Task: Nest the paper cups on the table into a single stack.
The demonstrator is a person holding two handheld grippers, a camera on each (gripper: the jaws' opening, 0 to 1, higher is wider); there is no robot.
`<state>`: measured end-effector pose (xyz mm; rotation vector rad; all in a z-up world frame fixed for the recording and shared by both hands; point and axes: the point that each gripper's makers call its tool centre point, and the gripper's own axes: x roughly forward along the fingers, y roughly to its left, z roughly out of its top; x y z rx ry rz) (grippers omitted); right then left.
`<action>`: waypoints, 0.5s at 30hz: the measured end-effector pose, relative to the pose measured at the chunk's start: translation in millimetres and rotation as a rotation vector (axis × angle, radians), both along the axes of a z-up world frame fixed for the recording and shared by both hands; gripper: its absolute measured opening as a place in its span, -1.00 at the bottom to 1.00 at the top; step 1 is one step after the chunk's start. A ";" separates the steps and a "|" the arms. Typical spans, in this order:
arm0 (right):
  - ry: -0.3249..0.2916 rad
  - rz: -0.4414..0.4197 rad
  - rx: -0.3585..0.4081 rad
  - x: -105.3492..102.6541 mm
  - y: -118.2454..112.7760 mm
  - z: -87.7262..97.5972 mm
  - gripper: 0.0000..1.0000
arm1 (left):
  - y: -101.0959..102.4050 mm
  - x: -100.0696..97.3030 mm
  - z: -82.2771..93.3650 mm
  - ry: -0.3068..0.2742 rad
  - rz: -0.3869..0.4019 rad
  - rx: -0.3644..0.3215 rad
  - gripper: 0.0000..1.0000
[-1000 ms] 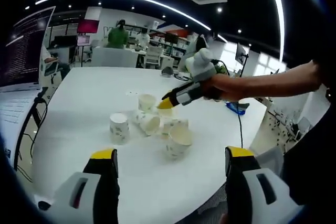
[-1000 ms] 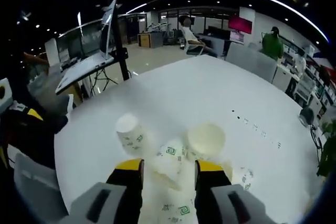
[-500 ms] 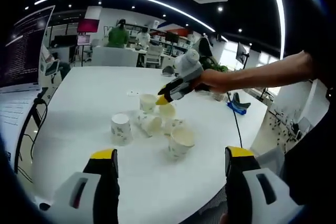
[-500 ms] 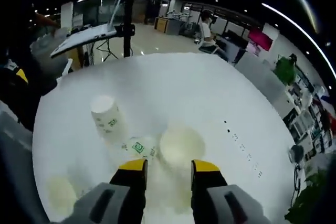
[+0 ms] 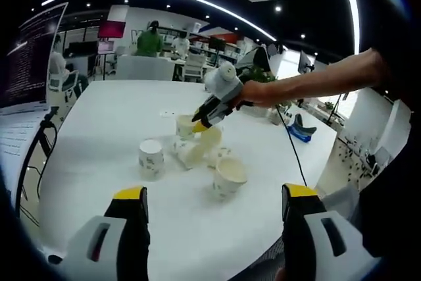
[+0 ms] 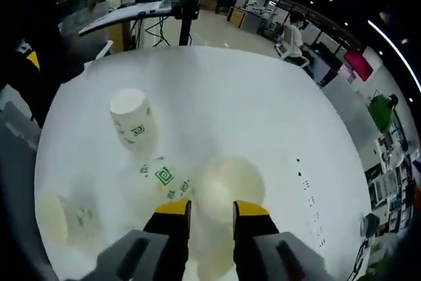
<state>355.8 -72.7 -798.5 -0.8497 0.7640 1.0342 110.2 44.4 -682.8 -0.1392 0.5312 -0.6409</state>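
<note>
— Any readable print on the paper cups point(image 5: 150, 158)?
— Only green marks, illegible.
— Your tools?
— Right tool point(image 6: 204, 210) grips an empty cup point(image 6: 227, 185) above the worktop point(image 6: 250, 110); left tool point(image 5: 214, 195) gapes empty.

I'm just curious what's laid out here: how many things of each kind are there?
Paper cups: 6 as far as the overlapping cluster shows, including the held cup in the right gripper
Grippers: 2, the right gripper and the left gripper
Table: 1
Total: 9
</note>
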 end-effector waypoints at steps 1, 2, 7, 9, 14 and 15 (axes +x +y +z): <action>0.006 0.008 -0.005 -0.4 1.2 -1.5 -0.54 | 0.4 0.2 -0.1 0.001 0.002 -0.001 0.64; 0.013 0.013 -0.009 -0.9 1.9 -3.7 -0.54 | 1.4 0.0 -0.4 0.004 0.006 -0.001 0.64; 0.024 0.048 -0.068 -12.3 0.6 -13.3 -0.58 | 4.9 -0.3 -3.9 0.014 0.017 0.002 0.64; 0.004 0.064 -0.104 -18.0 -1.3 -13.0 -0.64 | 6.5 -0.4 -5.7 0.018 0.022 0.003 0.64; 0.027 0.072 -0.109 -21.7 -0.4 -17.8 -1.00 | 8.2 -0.6 -7.3 0.022 0.030 0.002 0.64; 0.036 0.061 -0.104 -21.4 0.0 -17.2 -1.00 | 8.3 -0.6 -7.6 0.024 0.032 0.001 0.64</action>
